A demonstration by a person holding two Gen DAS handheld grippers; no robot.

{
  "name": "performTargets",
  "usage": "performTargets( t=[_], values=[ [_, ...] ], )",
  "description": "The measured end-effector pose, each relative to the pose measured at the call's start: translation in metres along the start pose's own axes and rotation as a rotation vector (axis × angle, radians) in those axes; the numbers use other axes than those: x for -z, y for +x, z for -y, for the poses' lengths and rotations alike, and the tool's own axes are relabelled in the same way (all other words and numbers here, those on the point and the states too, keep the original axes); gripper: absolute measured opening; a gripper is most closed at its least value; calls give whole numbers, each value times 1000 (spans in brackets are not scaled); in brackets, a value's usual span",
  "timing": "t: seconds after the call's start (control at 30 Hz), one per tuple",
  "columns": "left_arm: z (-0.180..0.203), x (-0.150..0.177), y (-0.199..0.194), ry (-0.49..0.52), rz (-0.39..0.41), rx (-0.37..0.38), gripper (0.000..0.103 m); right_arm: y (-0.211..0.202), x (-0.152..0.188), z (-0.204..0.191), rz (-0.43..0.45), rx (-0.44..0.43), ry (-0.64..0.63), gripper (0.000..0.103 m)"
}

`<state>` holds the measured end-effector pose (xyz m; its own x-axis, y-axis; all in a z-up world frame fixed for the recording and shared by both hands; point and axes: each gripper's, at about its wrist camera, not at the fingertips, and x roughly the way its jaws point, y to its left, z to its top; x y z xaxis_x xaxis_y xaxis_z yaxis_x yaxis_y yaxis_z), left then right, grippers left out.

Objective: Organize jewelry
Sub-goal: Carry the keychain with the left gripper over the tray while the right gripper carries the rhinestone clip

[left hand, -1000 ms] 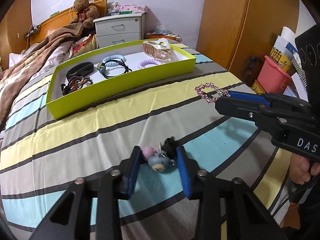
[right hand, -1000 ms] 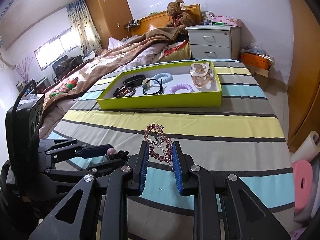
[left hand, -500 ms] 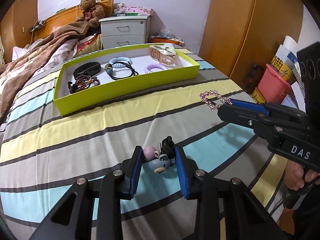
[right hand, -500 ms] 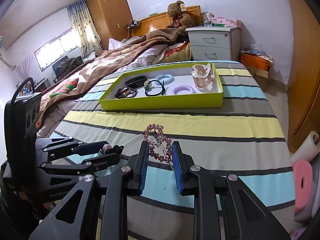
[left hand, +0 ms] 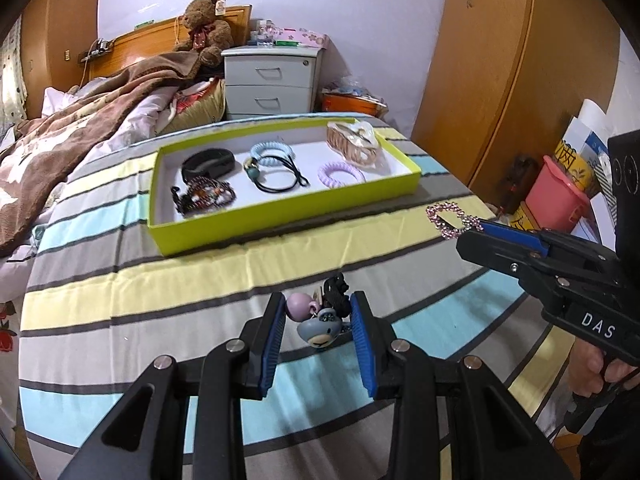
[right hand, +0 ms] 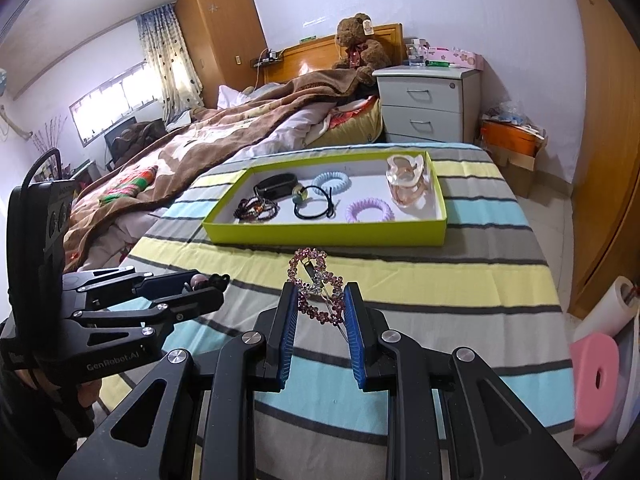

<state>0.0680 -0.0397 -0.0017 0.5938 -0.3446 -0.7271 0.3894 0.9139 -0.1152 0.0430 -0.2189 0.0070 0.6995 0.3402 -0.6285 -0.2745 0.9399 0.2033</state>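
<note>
My left gripper (left hand: 318, 307) is shut on a hair tie (left hand: 320, 326) that has a pink bead, a grey-blue cartoon charm and a black band, held just above the striped bedspread. My right gripper (right hand: 320, 294) is shut on a pink rhinestone hair clip (right hand: 314, 280), which sticks up past its fingertips. In the left wrist view the same clip (left hand: 448, 218) shows at the right gripper's tip. Beyond both grippers a lime-green tray (left hand: 280, 216) (right hand: 320, 236) holds a black band, a beaded bracelet, coil ties, a black tie and a clear claw clip.
A brown blanket (right hand: 224, 140) covers the bed's left side. A grey nightstand (right hand: 428, 104) and a teddy bear (right hand: 360, 48) stand behind the tray. The bed's right edge drops to a floor with a pink bucket (left hand: 556, 196) and a wooden wardrobe (left hand: 500, 80).
My left gripper has risen with the hair tie and rolled slightly, so the tray now sits more level and central in its view. The right gripper and its clip have stayed put.
</note>
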Motion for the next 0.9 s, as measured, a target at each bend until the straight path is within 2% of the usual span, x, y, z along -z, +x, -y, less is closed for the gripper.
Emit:
performTargets(
  t=[0.57, 0.9],
  values=[
    [-29, -41, -5, -45, 48, -33, 35, 15, -48, 0, 19, 8, -19, 24],
    [-45, -67, 9, -74, 58, -40, 35, 51, -89, 6, 10, 32, -30, 24]
  ],
)
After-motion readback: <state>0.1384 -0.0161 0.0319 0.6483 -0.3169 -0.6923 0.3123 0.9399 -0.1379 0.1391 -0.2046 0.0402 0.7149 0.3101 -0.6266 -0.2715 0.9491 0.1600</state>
